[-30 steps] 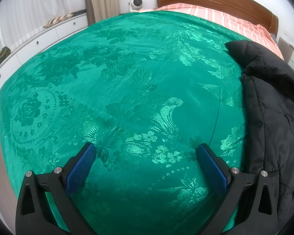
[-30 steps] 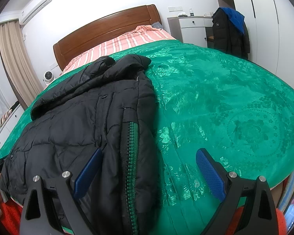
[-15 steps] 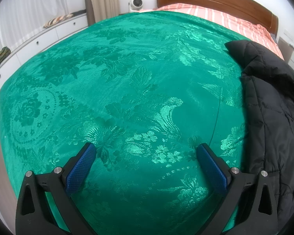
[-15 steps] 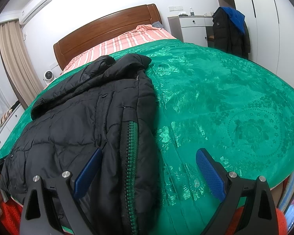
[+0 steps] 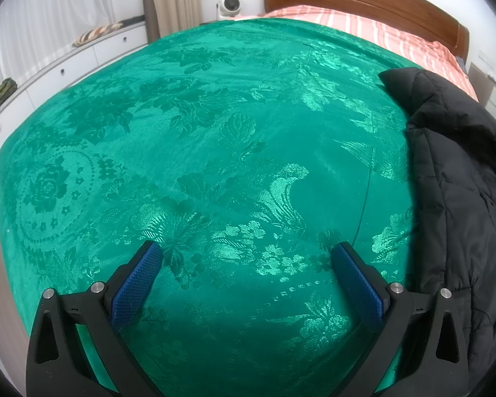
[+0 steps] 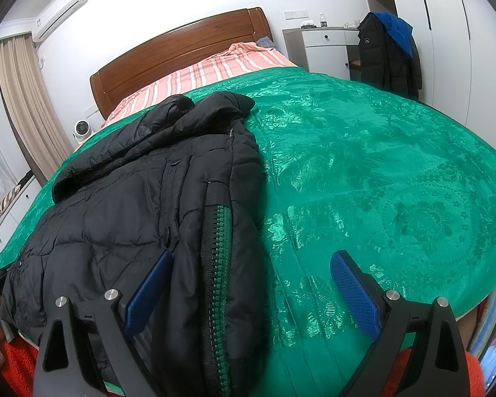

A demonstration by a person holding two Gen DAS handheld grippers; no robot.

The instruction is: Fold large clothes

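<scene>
Right wrist view shows the black puffer jacket (image 6: 132, 211) sprawled across the frame's left half on the green bedspread (image 6: 380, 172), while the right gripper (image 6: 251, 264) and left gripper (image 5: 248, 254) gape wide, grasping nothing.

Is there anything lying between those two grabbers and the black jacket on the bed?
Nothing visible. The right gripper hangs open right over the black jacket; the left gripper, also open, has only bare green bedspread between it and the jacket.
</scene>
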